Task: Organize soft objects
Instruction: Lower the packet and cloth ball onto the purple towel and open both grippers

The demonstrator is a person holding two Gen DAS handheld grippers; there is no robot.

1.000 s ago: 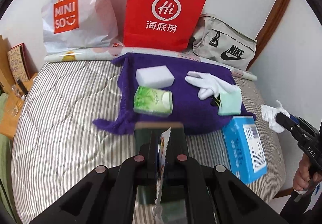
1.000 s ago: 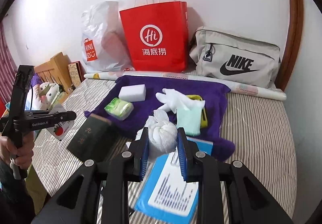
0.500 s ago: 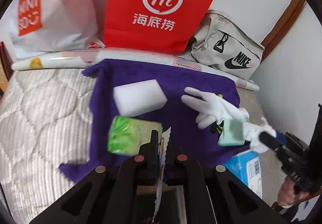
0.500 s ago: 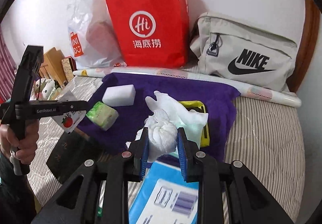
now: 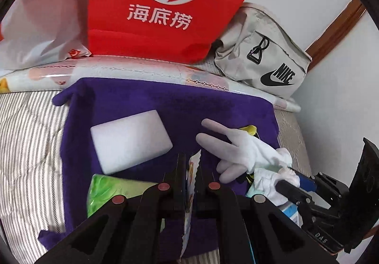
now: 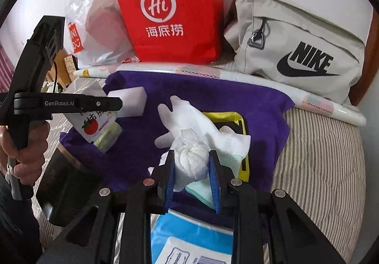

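Right wrist view: right gripper (image 6: 191, 164) clamped on white knotted bundle (image 6: 191, 161) above purple towel (image 6: 248, 102), left gripper (image 6: 113, 104) pinching flat tomato sachet (image 6: 93, 125) beside white sponge (image 6: 131, 100); probably the placing step, next lowering both onto free towel and releasing gently.

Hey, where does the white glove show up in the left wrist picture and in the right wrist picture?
Left wrist view: the white glove lies right of centre on the purple towel, fingers pointing up-left, right of the white sponge.
Right wrist view: the white glove is at centre, just beyond the tied white bundle.
Shared landmark: the red paper bag standing behind the towel.
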